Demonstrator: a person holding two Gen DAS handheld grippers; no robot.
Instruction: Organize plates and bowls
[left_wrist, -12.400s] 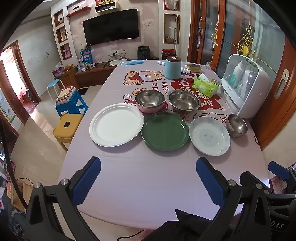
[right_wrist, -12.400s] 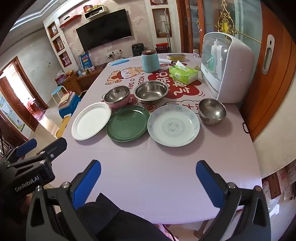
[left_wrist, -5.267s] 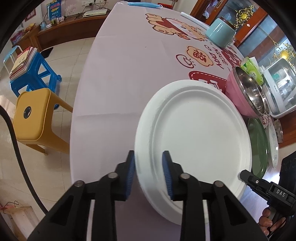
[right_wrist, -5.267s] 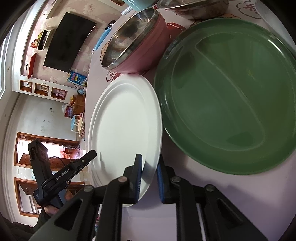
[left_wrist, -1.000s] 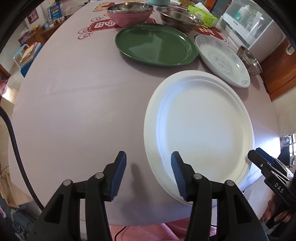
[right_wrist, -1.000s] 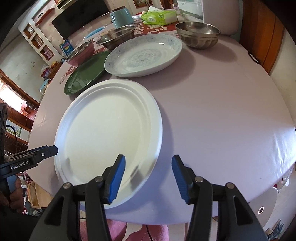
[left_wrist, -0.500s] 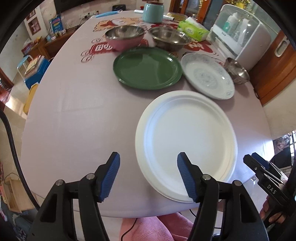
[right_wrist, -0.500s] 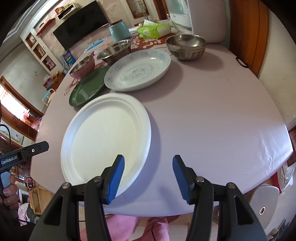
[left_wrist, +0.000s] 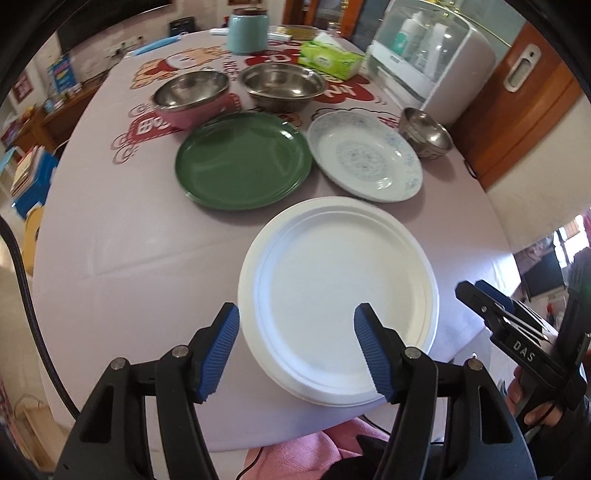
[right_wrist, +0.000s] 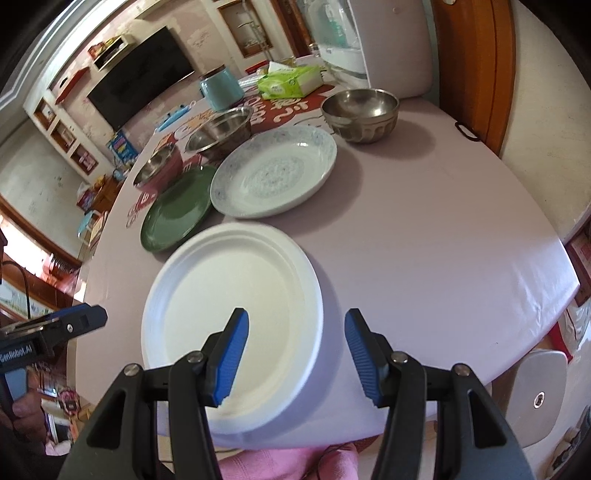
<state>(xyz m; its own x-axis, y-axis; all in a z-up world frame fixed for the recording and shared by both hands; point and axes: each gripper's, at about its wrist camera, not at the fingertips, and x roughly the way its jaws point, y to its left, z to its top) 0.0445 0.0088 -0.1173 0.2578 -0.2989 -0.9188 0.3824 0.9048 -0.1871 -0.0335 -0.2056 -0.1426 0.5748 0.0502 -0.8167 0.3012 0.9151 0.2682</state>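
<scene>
- Grippers, our left (left_wrist: 297, 349) and right (right_wrist: 295, 356), both hung open and empty above the white plate (left_wrist: 343, 295).
- We saw it flat on the table (left_wrist: 147, 240).

Round table (left_wrist: 122, 258), pale lilac cloth, red cartoon print toward far edge. Far wall (right_wrist: 26, 177) whitish, scuffed; black television (right_wrist: 140, 77) mounted on it, open shelf niches (right_wrist: 62, 136) beside. Low wooden cabinet (left_wrist: 48, 118) along wall under television. Blue stool (left_wrist: 29, 177) with stacked books on tiled floor off table's left edge, yellow stool (left_wrist: 31, 229) nearer. Wooden door (left_wrist: 532, 110) with white handle plate by table's right edge. Grey chair seat (right_wrist: 539, 398) below near-right edge. Daylight bright, soft shadows on cloth.
</scene>
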